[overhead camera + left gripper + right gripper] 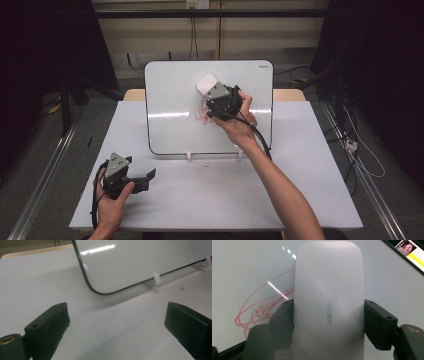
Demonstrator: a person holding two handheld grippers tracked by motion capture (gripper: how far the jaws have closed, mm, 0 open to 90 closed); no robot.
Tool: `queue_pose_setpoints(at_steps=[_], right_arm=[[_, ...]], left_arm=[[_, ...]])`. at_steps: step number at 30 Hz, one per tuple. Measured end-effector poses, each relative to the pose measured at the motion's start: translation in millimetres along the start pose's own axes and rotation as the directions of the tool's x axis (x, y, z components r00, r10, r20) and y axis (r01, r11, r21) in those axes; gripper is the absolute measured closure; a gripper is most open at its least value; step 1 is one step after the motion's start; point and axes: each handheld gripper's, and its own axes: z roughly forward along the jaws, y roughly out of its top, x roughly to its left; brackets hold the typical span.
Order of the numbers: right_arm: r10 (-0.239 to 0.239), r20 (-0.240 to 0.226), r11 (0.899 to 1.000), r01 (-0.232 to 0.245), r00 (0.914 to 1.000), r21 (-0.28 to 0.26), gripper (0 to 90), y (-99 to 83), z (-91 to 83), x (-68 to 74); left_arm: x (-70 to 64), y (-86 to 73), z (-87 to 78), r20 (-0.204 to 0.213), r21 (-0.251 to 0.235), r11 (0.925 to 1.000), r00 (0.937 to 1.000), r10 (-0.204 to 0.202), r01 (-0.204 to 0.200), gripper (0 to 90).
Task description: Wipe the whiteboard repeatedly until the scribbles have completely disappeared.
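While the left tongs (150, 175) rest near the counter's (200, 200) front-left corner with jaws spread wide and nothing between them, the work in hand lies farther back. There, toward the middle of the far edge, a whiteboard (170, 90) stands tilted on small white clips (189, 156). Against its face, the right tongs (212, 92) hold a white eraser (329, 290) across its two long sides, jaws closed firmly on it; it sits just above and beside a tangle of red scribbles (201, 114) on the board.

The eraser looks like a light, stiff plastic shell with smooth, rounded edges, so it probably slips easily if the squeeze loosens or the pressure comes in at an angle. The grip at its lower half, square across the narrow width as seen in the right gripper view, seems the sensible place, leaving the upper end free to press flat. The board itself looks thin and only propped, so hard pushing may rock it on the clips.
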Motion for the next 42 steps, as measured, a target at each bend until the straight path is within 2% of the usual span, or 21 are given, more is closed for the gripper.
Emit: queue_pose_setpoints(at_steps=[10, 26, 36, 42], right_arm=[[-0.016, -0.019, 1.000, 0.016, 0.9997, -0.007, 31.5, -3.4, -0.1, 12.2], [-0.071, -0.044, 0.997, 0.070, 0.9965, -0.012, 31.5, -7.1, -1.6, 35.7], [-0.063, -0.056, 0.998, 0.062, 0.9965, -0.013, 31.5, -7.1, -2.3, 33.2], [-0.038, -0.038, 0.999, 0.037, 0.9986, -0.014, 31.5, -6.2, -2.1, 22.7]], left_arm=[[-1.1, 0.0, 0.9, -0.004, -0.001, 1.0000, 1.0000, 0.004, -0.004, 5.5], [-1.4, 0.3, 1.8, -0.001, 0.003, 1.0000, 1.0000, 0.005, -0.005, 5.5], [0.9, -0.8, 1.7, -0.001, 0.005, 1.0000, 1.0000, 0.000, 0.000, 5.5], [0.7, -0.6, 0.9, -0.002, 0.003, 1.0000, 1.0000, -0.001, 0.001, 5.5]])
